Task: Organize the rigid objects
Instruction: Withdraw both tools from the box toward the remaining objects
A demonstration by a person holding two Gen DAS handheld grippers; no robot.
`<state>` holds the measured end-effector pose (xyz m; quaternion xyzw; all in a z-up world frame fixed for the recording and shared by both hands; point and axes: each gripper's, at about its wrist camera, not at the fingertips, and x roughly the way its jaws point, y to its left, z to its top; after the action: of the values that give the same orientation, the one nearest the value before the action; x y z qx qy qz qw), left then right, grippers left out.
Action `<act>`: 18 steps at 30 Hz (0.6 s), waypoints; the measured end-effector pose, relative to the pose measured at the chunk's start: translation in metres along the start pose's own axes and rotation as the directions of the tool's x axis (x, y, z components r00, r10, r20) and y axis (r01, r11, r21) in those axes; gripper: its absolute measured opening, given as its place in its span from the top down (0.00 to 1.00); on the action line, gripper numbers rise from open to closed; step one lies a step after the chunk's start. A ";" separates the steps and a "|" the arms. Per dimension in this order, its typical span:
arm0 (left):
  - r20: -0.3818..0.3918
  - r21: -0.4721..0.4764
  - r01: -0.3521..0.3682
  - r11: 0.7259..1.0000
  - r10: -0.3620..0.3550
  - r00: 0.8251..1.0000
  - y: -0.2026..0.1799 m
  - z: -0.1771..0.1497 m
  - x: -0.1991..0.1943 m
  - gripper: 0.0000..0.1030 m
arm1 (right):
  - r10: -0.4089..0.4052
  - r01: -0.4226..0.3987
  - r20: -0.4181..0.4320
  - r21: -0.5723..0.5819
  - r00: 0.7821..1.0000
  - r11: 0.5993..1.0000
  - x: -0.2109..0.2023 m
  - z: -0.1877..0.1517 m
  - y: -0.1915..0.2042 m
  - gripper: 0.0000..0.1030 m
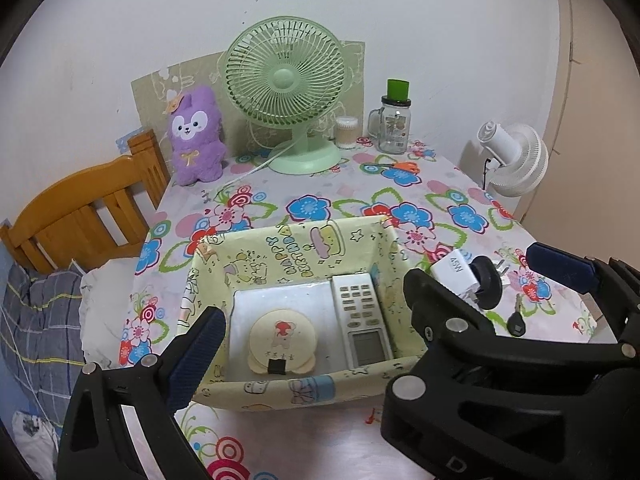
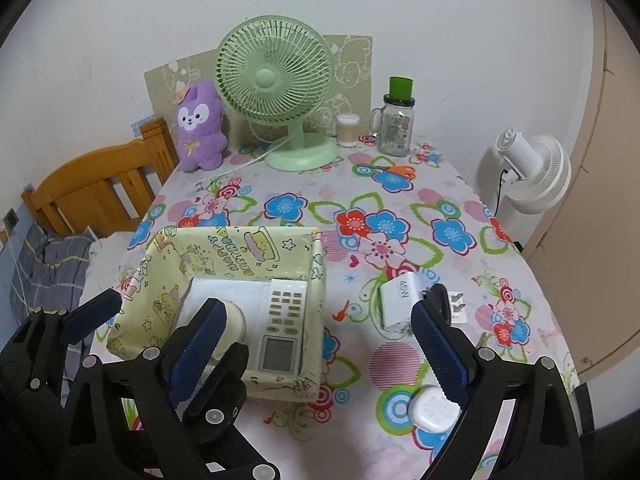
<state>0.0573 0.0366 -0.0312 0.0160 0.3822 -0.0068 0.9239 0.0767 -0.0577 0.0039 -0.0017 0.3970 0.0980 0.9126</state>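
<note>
Already the remote (image 2: pixel 282 326) lies in the box (image 2: pixel 320 276), and both grippers (image 1: pixel 308 344) (image 2: pixel 316 340) hover with jaws spread, empty, perhaps for the charger (image 2: pixel 396 306).

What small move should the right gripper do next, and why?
Probably lower the right gripper, jaws open and empty, onto the white charger. It lies on the tablecloth beside the box, which already holds the remote control.

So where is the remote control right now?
The remote control lies flat inside the yellow box, along its right wall beside the white case in both wrist views.
</note>
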 end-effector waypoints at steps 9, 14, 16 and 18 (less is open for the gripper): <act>0.017 -0.003 0.010 1.000 -0.010 1.000 -0.015 0.003 -0.010 0.02 | 0.006 -0.006 0.009 0.013 1.000 1.000 -0.012 0.000 -0.017 0.07; 0.025 0.003 0.010 1.000 -0.010 1.000 -0.027 0.004 -0.014 0.02 | 0.002 -0.003 0.022 0.014 1.000 1.000 -0.018 -0.001 -0.027 0.07; 0.027 0.004 0.011 1.000 -0.011 1.000 -0.032 0.004 -0.015 0.02 | 0.001 -0.001 0.028 0.014 1.000 1.000 -0.020 -0.001 -0.031 0.07; 0.028 0.003 0.016 1.000 -0.016 0.999 -0.037 0.004 -0.016 0.02 | -0.001 0.001 0.034 0.014 0.999 1.000 -0.022 -0.002 -0.035 0.07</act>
<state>0.0482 0.0000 -0.0179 0.0140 0.3695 -0.0150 0.9290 0.0667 -0.0962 0.0160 0.0063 0.3822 0.0948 0.9192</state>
